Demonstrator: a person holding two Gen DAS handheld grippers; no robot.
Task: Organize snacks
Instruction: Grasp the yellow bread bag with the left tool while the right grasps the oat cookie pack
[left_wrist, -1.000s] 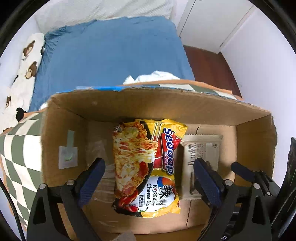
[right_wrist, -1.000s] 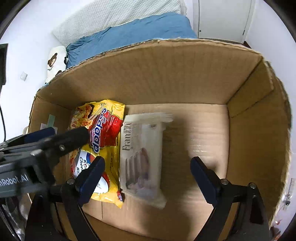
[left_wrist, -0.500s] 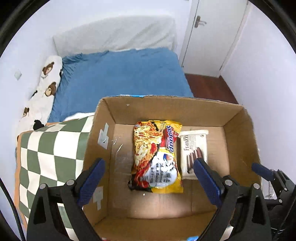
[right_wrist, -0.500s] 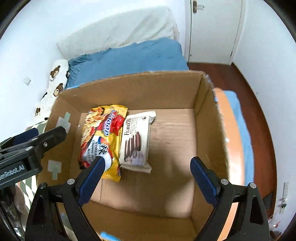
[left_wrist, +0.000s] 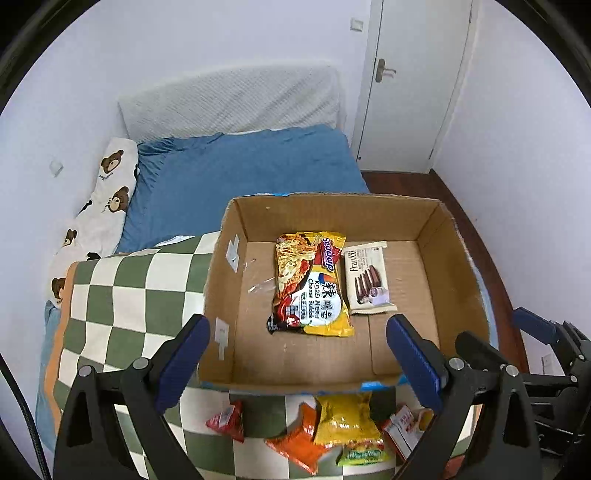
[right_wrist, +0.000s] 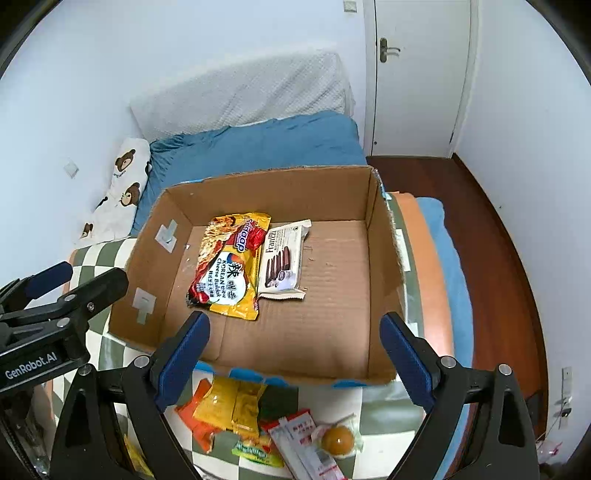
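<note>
An open cardboard box (left_wrist: 454, 266) (right_wrist: 384, 236) sits on a green-and-white checked blanket. Inside lie a yellow noodle packet (left_wrist: 310, 284) (right_wrist: 229, 269) and, touching its right side, a white Franzzi wafer pack (left_wrist: 369, 278) (right_wrist: 282, 264). Loose snacks lie in front of the box: a yellow packet (left_wrist: 347, 421) (right_wrist: 229, 406), orange packets (left_wrist: 295, 439), a small red packet (left_wrist: 227, 421), a red-and-white sachet (right_wrist: 306, 443) and a round orange sweet (right_wrist: 337, 437). My left gripper (left_wrist: 297, 362) and right gripper (right_wrist: 293, 358) are both open and empty, held above the box's near wall.
The box and blanket (left_wrist: 122, 295) rest on a bed with a blue sheet (left_wrist: 236, 173) and a bear-print pillow (left_wrist: 103, 206). A white door (left_wrist: 413, 74) and dark wood floor (right_wrist: 491, 229) lie to the right. The left gripper's body (right_wrist: 48, 310) shows at the left of the right wrist view.
Both grippers have pulled up and back out of the box. The box now looks smaller and the loose snacks in front of it have come into view. Both stay open.
</note>
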